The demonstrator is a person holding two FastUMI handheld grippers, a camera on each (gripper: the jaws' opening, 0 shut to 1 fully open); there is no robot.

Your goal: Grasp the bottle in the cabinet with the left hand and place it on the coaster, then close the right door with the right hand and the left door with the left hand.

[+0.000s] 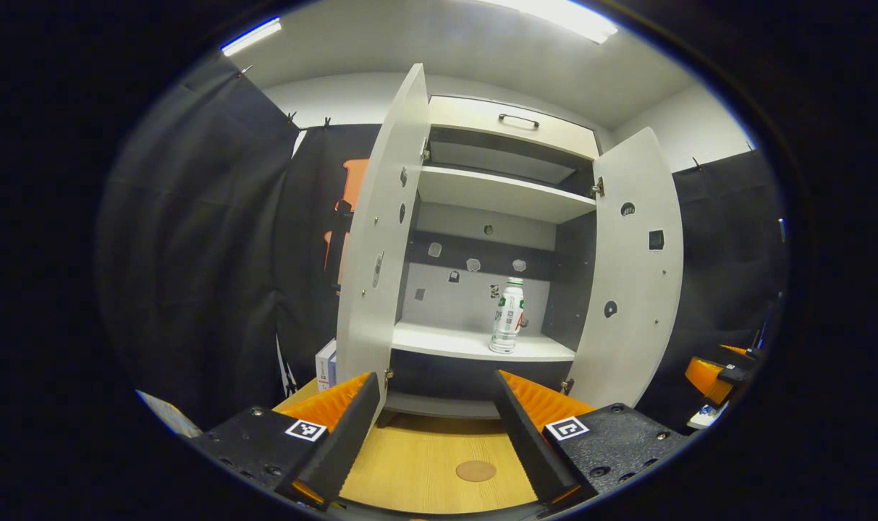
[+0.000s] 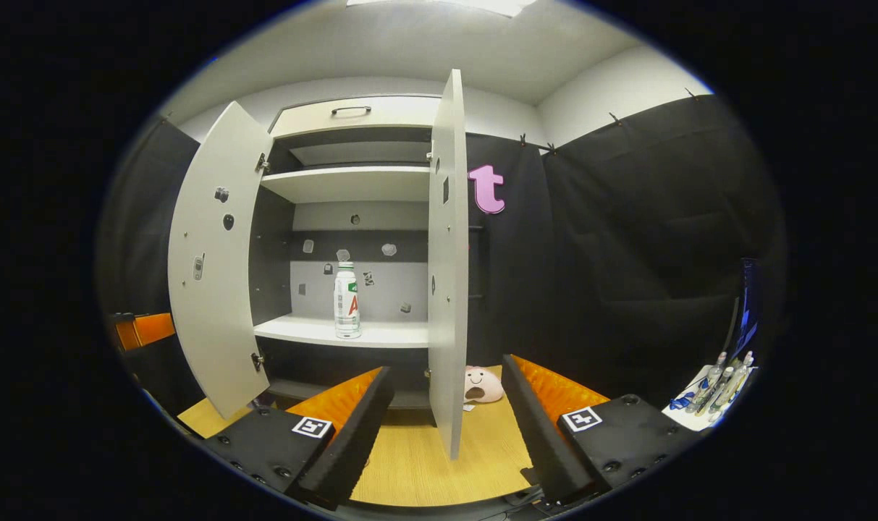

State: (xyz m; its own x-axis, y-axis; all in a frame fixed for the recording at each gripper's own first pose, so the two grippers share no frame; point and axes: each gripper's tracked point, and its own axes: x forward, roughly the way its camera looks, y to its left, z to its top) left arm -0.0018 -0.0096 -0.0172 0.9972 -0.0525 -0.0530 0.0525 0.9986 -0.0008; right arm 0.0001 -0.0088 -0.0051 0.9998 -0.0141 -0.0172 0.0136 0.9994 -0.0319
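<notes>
Both doors open, bottle (image 1: 508, 316) upright on cabinet shelf (image 1: 475, 343). Left gripper (image 1: 431, 434) spread apart above coaster (image 1: 475, 471); right gripper (image 2: 446, 427) spread apart near pink toy (image 2: 482, 385).

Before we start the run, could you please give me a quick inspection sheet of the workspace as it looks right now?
Surface: wooden table, bare in front of the cabinet.
Job's things: bottle upright on the cabinet's lower shelf; round coaster on the table, nothing on it; left door and right door both swung open.
Clutter: pink plush toy on the table past the right door; small box beside the left door; pens on a white sheet at the far right.
Grippers: left gripper and right gripper both with jaws open, holding nothing, short of the cabinet.
Cables: nothing seen.
Surroundings: black cloth walls, ceiling lights on.
</notes>
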